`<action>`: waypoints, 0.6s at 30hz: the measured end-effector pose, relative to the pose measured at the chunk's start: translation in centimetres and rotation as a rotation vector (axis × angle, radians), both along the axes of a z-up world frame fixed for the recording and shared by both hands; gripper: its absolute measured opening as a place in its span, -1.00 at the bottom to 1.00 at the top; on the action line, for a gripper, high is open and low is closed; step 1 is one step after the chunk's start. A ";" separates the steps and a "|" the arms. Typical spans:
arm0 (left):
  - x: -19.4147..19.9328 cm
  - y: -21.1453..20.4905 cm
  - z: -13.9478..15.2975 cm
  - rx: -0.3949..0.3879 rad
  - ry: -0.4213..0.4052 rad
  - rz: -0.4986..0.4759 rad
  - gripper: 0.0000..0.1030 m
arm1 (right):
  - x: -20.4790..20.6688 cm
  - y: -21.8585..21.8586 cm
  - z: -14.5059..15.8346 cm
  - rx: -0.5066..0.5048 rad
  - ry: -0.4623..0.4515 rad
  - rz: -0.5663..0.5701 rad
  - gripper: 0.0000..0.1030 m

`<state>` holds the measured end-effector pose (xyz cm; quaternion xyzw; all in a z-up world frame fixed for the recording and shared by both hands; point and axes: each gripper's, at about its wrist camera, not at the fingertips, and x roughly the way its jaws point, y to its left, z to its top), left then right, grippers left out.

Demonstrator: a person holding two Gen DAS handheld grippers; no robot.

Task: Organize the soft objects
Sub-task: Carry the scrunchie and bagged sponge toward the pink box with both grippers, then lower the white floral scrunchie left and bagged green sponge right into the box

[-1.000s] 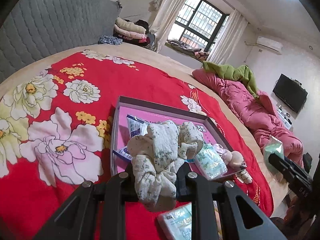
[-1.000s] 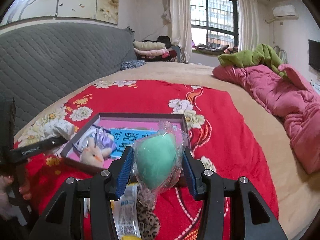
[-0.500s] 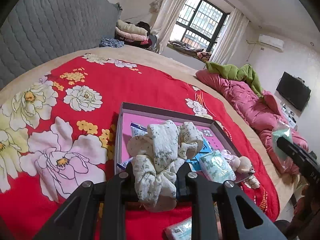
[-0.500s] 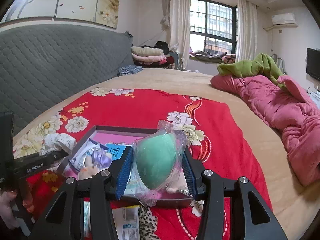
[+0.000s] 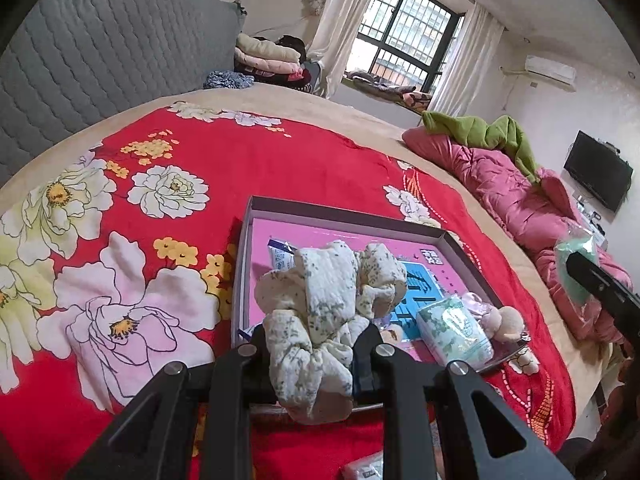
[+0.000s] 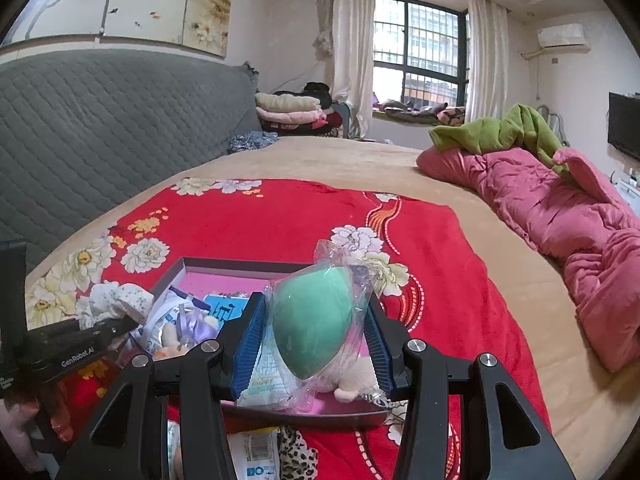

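My left gripper [image 5: 314, 344] is shut on a cream, green-speckled scrunchie [image 5: 328, 300], held over the near edge of a shallow box [image 5: 344, 216] with a pink floor. In the right wrist view the same scrunchie [image 6: 116, 300] shows at the left, in the left gripper [image 6: 80, 344]. My right gripper [image 6: 314, 340] is shut on a green sponge in a clear plastic bag [image 6: 314, 320], above the box's near edge [image 6: 304, 412]. Inside the box lie a tissue pack [image 5: 452, 332], a small plush toy [image 5: 504, 320] and a sachet [image 5: 280, 256].
The box sits on a red flowered blanket [image 5: 240, 160] spread over a beige bed. A pink quilt [image 6: 560, 220] with a green cloth lies at the right. A grey padded headboard [image 6: 100, 128] is at the left. A leopard-print item [image 6: 296, 452] and packets lie before the box.
Both grippers have drifted forward over the box, so the box sits lower and nearer in each view. The green sponge now hangs above the box's near part. Neither grip has changed.
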<state>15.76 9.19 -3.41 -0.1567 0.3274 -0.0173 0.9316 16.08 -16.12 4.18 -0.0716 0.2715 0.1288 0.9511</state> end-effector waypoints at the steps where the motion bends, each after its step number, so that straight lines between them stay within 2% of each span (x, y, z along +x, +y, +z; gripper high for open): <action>1: 0.1 -0.1 -0.1 0.006 0.008 -0.004 -0.55 | 0.0 0.0 0.0 0.000 0.000 -0.001 -0.04; 6: 0.7 -0.5 -0.9 0.033 0.055 -0.009 -0.55 | 0.5 0.1 -0.6 -0.003 0.015 -0.007 -0.04; 18: 1.2 -1.1 -1.7 0.042 0.087 -0.044 -0.55 | 1.5 0.3 -2.2 -0.016 0.042 -0.003 -0.04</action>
